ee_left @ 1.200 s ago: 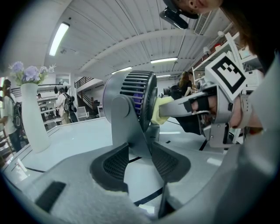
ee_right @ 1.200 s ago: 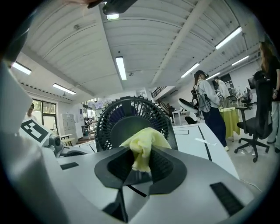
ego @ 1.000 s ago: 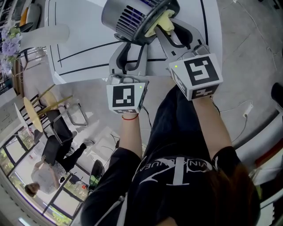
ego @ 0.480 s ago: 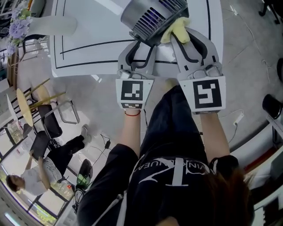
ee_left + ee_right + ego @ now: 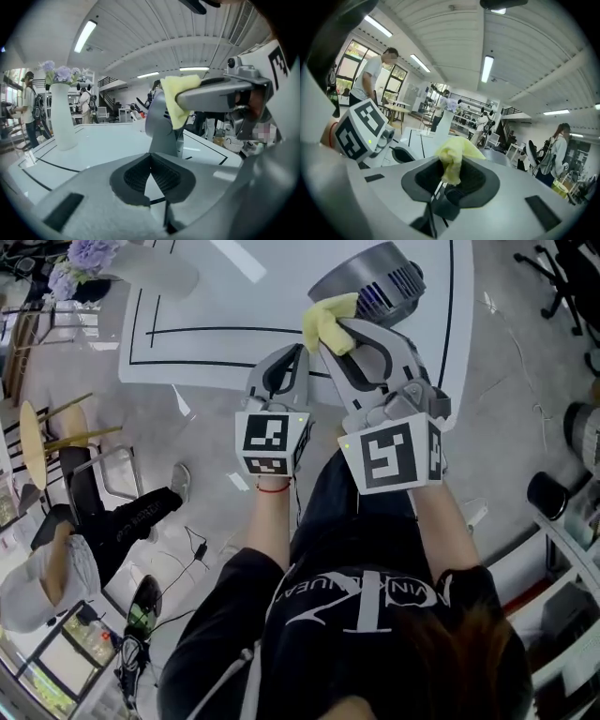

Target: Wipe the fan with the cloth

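The grey fan [image 5: 375, 287] stands on the white table [image 5: 187, 352], apart from both grippers. My right gripper [image 5: 330, 329] is shut on the yellow cloth [image 5: 328, 320], just short of the fan's left side. In the right gripper view the cloth [image 5: 452, 157] bunches up between the dark pads. My left gripper [image 5: 289, 357] is beside it on the left. Its jaws have just been closing and now meet with nothing between them [image 5: 150, 176]. The left gripper view shows the fan [image 5: 161, 124] ahead, with the cloth [image 5: 180, 98] hanging in front of it.
A white vase [image 5: 141, 268] with purple flowers stands at the table's far left, also in the left gripper view as the vase [image 5: 63, 117]. Black lines mark the tabletop. Chairs and a seated person [image 5: 56, 577] are on the floor to the left, below the table's near edge.
Both grippers have drawn back from the fan. The left jaws, wide apart before, have shut empty. The right gripper has rolled, still gripping the cloth.
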`<state>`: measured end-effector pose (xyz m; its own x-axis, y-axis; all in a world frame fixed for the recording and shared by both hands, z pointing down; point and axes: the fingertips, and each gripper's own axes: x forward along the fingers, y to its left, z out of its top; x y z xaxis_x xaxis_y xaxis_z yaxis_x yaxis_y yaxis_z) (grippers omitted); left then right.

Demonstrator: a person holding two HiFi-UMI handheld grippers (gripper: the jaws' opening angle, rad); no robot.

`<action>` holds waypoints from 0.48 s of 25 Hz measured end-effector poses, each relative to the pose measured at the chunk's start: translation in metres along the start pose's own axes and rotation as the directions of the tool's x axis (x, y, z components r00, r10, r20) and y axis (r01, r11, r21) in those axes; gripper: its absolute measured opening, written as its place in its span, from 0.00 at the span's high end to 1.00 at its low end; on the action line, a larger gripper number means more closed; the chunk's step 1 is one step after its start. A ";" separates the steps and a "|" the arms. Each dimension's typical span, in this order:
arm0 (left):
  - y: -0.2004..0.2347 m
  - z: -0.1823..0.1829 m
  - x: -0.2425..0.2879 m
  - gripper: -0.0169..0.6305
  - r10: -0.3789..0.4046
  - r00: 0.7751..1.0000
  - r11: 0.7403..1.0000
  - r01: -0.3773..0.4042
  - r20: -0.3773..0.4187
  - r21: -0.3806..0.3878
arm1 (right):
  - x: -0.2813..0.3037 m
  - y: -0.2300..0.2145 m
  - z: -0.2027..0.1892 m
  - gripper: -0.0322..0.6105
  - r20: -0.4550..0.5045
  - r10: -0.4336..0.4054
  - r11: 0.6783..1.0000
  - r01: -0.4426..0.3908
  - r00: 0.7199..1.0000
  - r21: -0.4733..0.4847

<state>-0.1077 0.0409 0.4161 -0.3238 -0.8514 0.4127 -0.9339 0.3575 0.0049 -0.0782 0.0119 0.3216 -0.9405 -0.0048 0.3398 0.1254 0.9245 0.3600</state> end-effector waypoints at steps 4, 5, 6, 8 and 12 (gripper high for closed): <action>0.013 0.006 -0.005 0.95 0.054 0.999 0.998 -0.054 0.004 -0.019 | 0.017 0.006 -0.003 0.80 -0.108 0.034 0.990 -0.049 0.994 -0.136; 0.014 0.008 -0.005 0.96 0.063 0.998 0.998 -0.063 0.005 -0.023 | 0.019 0.008 -0.005 0.80 -0.127 0.036 0.985 -0.057 0.991 -0.164; 0.015 0.011 -0.004 0.96 0.070 0.998 0.997 -0.070 0.008 -0.028 | 0.021 0.009 -0.007 0.80 -0.141 0.034 0.980 -0.061 0.989 -0.190; 0.017 0.018 -0.002 0.96 0.085 0.996 0.996 -0.084 0.017 -0.037 | 0.022 0.005 -0.007 0.80 -0.154 0.030 0.971 -0.065 0.988 -0.229; 0.028 0.025 0.003 0.96 0.133 0.991 0.989 -0.132 0.016 -0.060 | 0.021 -0.006 -0.003 0.80 -0.143 0.065 0.967 -0.098 0.988 -0.235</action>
<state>-0.1385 0.0388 0.3950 -0.4477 -0.8020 0.3954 -0.8721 0.4893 0.0050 -0.0977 0.0052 0.3295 -0.8753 0.0012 0.4837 0.2879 0.8048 0.5190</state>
